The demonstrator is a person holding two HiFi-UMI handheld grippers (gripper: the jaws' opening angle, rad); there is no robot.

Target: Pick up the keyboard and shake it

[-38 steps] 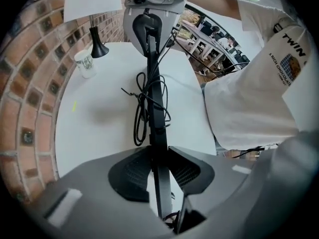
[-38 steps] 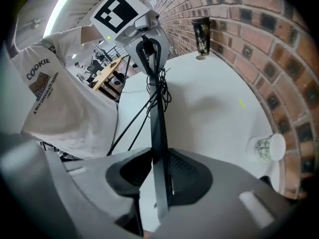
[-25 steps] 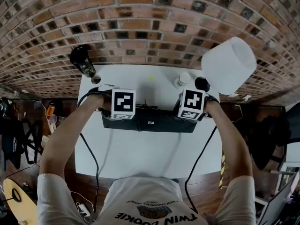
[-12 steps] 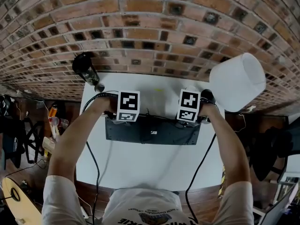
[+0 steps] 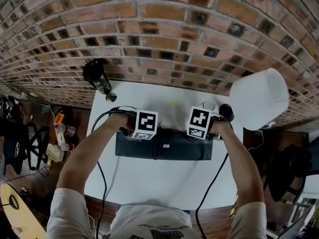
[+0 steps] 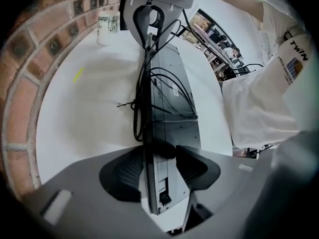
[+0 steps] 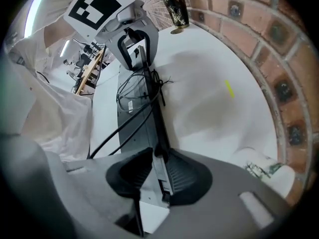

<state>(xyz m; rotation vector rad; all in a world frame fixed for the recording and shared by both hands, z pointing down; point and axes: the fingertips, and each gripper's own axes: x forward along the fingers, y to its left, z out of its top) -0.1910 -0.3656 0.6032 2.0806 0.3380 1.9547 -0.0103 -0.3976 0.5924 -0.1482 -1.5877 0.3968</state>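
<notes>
A black keyboard [image 5: 164, 146] sits low over the white table [image 5: 149, 183], underside up, with its cable [image 6: 142, 98] bundled on top. My left gripper [image 5: 145, 132] straddles its far edge near the left end. In the left gripper view the jaws of the left gripper [image 6: 162, 156] are opening, and the keyboard [image 6: 169, 83] passes between the pads with a sliver of gap. My right gripper [image 5: 197, 132] is at the same edge near the right end. In the right gripper view the right gripper [image 7: 158, 158] pinches the keyboard [image 7: 137, 113] edge.
A brick wall [image 5: 159, 34] runs along the table's far side. A dark bottle [image 5: 97, 78] stands at the back left. At the back right are a white lampshade [image 5: 259, 98], a small white jar [image 5: 207, 106] and a black round object [image 5: 227, 111].
The keyboard and both grippers have shifted toward the wall and sit lower, nearer the table. The two marker cubes are closer together than before.
</notes>
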